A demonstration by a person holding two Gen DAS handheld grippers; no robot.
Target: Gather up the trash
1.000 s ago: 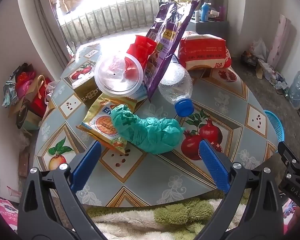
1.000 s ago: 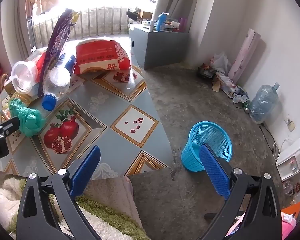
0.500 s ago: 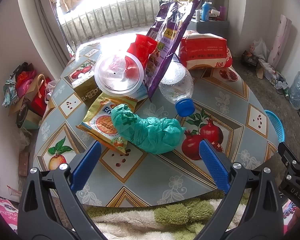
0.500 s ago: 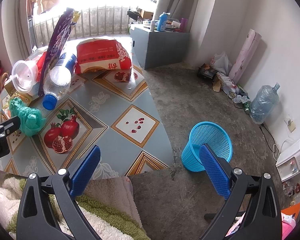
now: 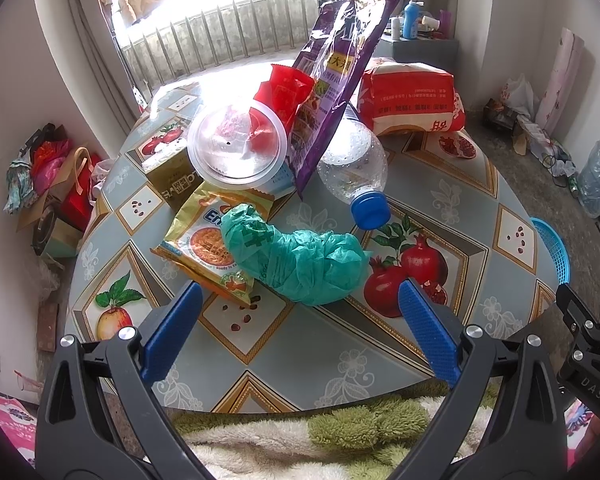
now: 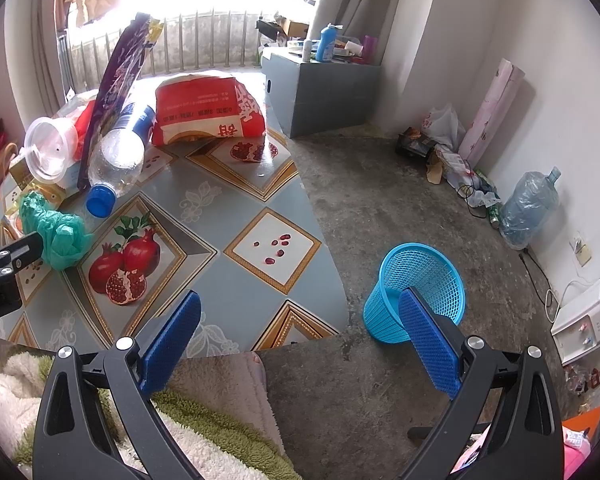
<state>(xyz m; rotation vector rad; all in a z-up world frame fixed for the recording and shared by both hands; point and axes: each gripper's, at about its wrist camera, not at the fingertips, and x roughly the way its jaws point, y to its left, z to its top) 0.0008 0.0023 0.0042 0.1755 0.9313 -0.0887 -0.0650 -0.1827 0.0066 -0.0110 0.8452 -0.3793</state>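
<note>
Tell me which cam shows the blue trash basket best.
Right wrist. The blue trash basket shows nearly whole on the floor beside the table, rim and mesh wall clear, only its lower side hidden by a gripper finger. Left wrist catches just a sliver of its rim past the table edge.

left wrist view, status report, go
Both tongs open, empty. Crumpled green plastic bag nearest left tongs. Blue mesh waste basket on floor. Nothing in the way.

blue basket (image 5: 552, 248) half behind table (image 5: 440, 208)
</note>
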